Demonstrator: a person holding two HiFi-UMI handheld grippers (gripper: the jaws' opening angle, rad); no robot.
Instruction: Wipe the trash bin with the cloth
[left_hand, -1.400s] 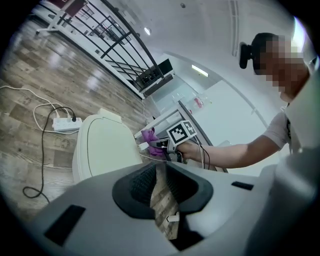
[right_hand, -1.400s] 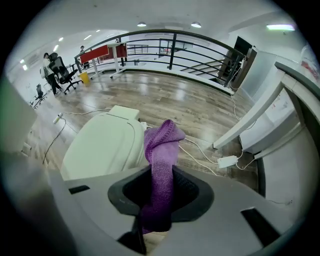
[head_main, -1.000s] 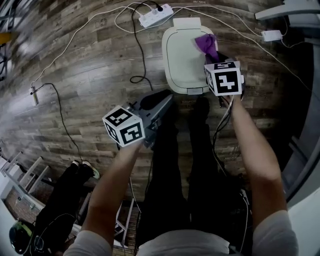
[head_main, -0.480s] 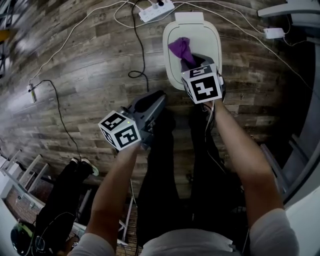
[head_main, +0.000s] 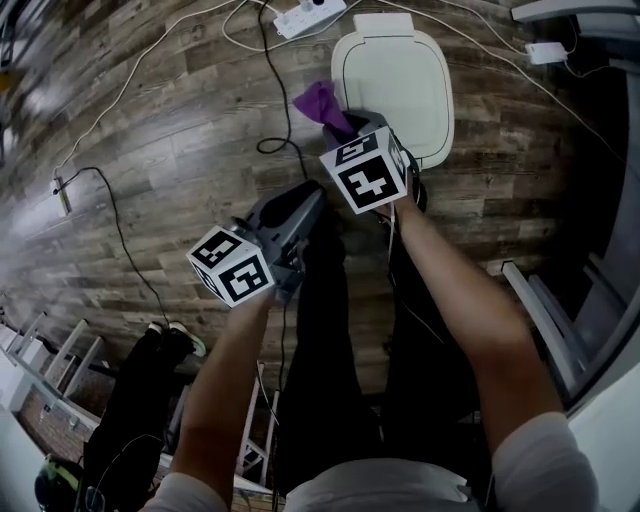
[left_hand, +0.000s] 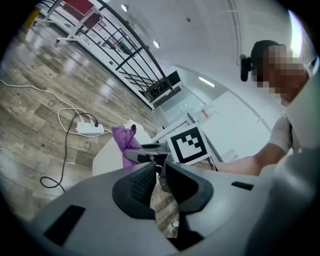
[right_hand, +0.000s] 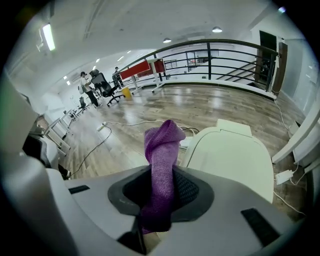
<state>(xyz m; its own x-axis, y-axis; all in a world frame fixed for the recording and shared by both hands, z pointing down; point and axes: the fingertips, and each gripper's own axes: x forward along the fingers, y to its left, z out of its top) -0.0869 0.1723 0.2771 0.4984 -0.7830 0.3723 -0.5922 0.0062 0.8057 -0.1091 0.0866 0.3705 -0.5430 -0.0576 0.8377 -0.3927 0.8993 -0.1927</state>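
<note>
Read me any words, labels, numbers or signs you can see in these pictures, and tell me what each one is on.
No text can be read anywhere.
Marker cubes: black-and-white square patterns only, no letters or numbers.
Trash bin: lid is plain, no label visible.
Power strip: any print is too small to read.

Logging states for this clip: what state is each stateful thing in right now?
trash bin: lid shut.
right gripper: shut on cloth.
cloth: bunched, sticking out of the jaws.
left gripper: shut, holding nothing.
power strip: one plug in.
</note>
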